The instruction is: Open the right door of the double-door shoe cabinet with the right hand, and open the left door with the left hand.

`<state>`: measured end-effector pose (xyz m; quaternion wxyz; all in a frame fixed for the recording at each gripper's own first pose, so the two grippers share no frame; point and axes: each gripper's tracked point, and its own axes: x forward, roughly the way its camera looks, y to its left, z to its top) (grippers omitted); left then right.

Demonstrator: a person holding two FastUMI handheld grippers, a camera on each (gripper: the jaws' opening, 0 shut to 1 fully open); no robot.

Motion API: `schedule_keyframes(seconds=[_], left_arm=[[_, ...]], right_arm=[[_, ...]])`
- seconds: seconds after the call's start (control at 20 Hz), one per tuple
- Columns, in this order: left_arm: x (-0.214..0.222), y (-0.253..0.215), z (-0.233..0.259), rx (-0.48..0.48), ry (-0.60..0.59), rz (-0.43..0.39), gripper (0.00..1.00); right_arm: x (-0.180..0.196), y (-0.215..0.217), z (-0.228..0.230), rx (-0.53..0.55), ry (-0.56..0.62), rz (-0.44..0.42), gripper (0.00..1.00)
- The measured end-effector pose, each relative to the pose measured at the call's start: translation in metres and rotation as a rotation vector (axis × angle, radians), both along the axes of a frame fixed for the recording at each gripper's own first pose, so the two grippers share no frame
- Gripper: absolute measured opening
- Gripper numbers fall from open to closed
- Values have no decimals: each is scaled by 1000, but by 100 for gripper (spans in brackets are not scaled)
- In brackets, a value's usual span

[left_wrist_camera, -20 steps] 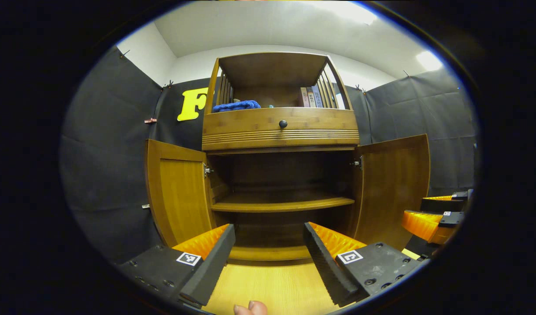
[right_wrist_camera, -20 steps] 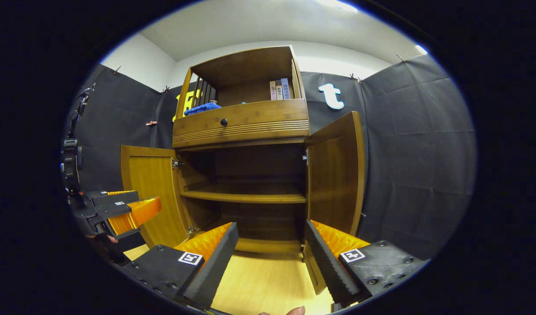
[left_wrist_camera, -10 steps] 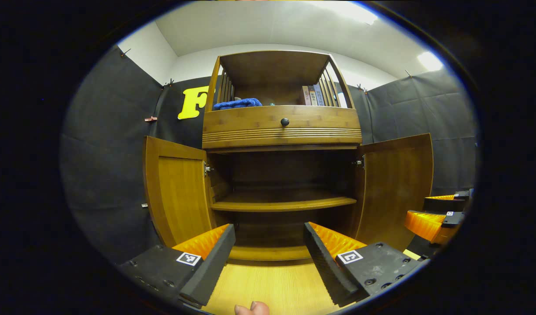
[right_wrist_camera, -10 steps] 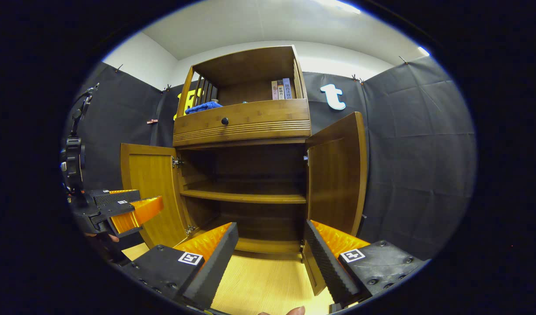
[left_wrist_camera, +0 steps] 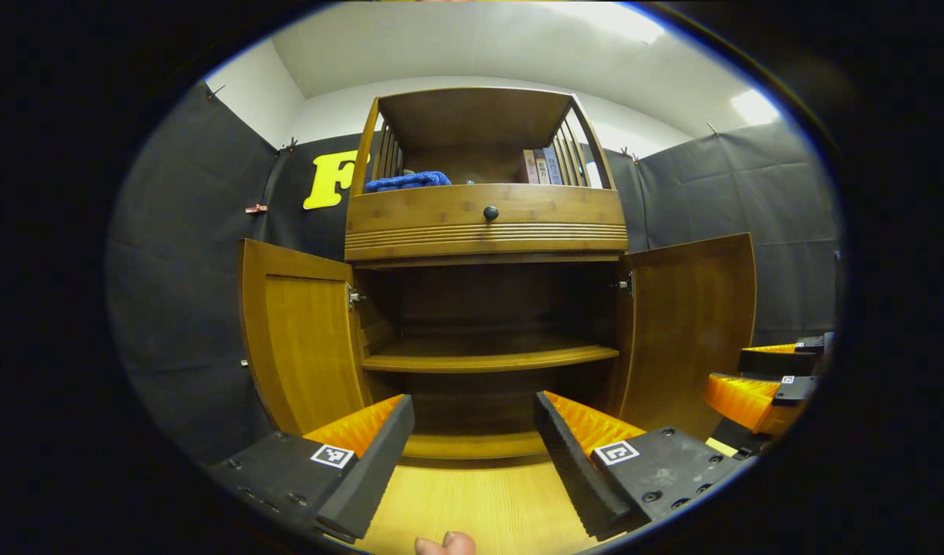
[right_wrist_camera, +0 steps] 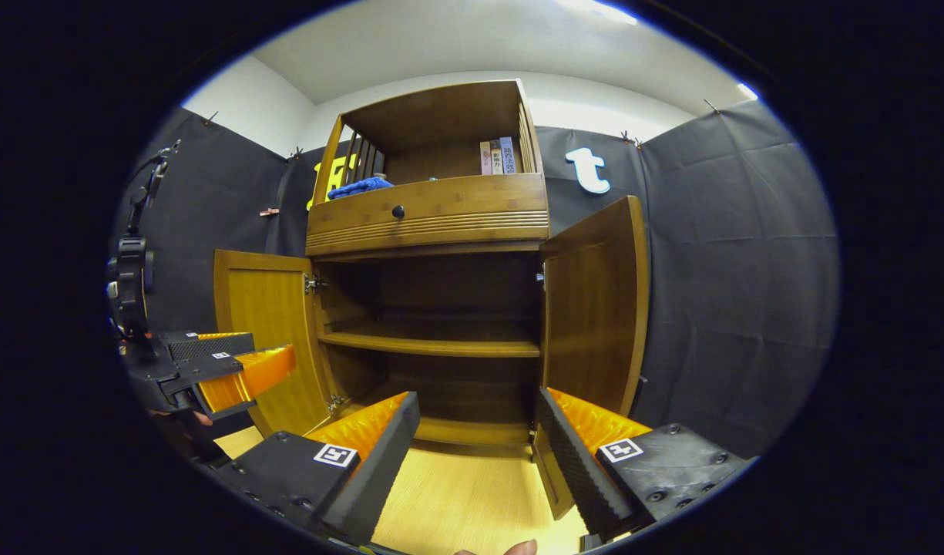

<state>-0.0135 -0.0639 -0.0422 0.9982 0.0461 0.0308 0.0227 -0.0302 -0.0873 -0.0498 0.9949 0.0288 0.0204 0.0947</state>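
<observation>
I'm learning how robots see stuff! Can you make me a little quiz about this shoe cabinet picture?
1. True or false: both doors, the left door and the right door, stand open.
2. What blue thing lies on top, above the drawer? A) blue cloth B) ball C) shoe
3. Fill in: the left gripper and right gripper have their fingers ____.

Key: 1 true; 2 A; 3 open, holding nothing.
</observation>
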Motion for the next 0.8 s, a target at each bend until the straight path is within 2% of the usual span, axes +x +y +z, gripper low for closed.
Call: schedule_keyframes(seconds=[0.1, 0.55, 0.8], left_arm=[[0, -2, -1, 2, 3, -6, 97], [-1, -5, 1, 8, 3, -16, 99], [-2, -4, 2, 12, 2, -13, 97]], right_arm=[[0, -1, 0, 2, 1, -2, 100], [-4, -3, 1, 2, -1, -5, 98], [-4, 0, 3, 1, -4, 3, 100]])
